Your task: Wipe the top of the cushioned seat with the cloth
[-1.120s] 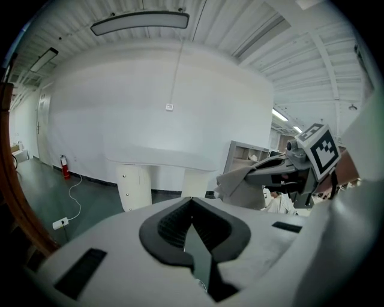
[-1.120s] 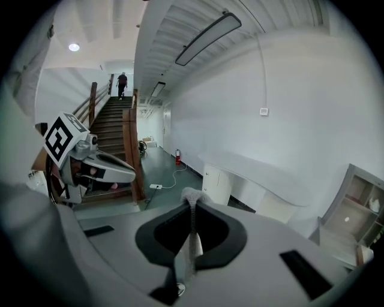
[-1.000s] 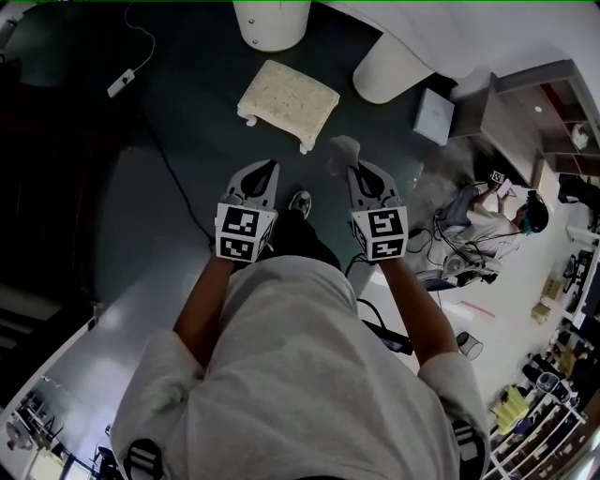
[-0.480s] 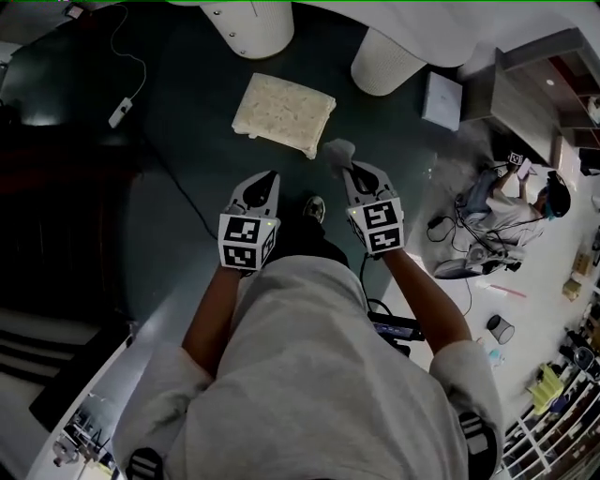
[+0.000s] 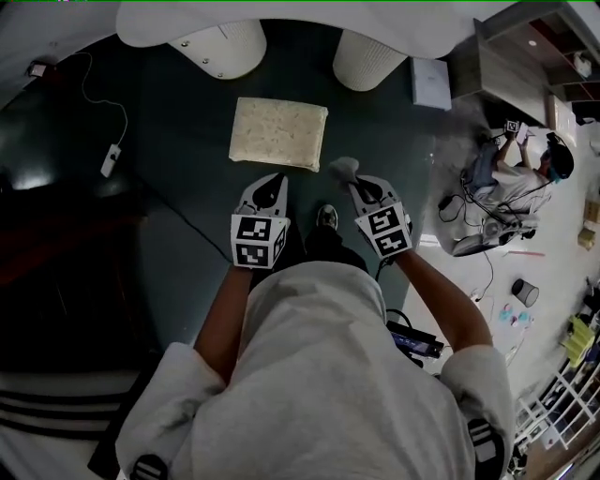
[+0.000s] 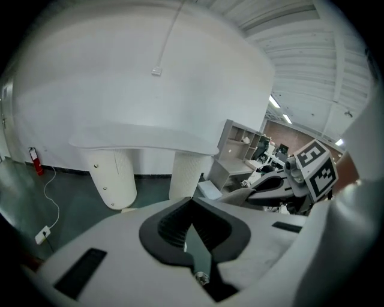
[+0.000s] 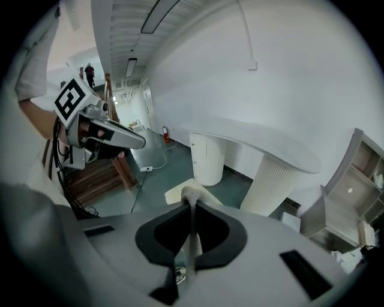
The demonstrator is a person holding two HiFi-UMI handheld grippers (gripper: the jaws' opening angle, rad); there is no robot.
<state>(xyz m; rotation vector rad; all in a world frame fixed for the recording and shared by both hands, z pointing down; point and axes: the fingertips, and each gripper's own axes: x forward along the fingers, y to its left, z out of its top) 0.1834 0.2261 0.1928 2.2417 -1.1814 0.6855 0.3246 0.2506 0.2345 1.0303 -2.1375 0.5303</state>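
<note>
You stand on a dark green floor (image 5: 187, 112). The cushioned seat (image 5: 278, 133) lies just ahead, before a white table's (image 5: 300, 23) two ribbed legs. Your right gripper (image 5: 359, 180) has its jaws clamped on the cloth (image 5: 343, 169), near the seat's right corner. Your left gripper (image 5: 272, 183) keeps its jaws together, with nothing between them. Open floor lies left of the seat, out to a cabled power strip (image 5: 111, 159).

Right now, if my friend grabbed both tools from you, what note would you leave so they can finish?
Left tool: shut, nothing in it.
Right tool: shut on the cloth, a small grey wad poking past its tips.
Cushioned seat: on the floor just ahead of both tools, top facing up.
Done: the cloth is in hand.
Left: the cloth is held up off the seat, so no wiping shows yet. Lower the right tool and rub the cloth across the whole top.
</note>
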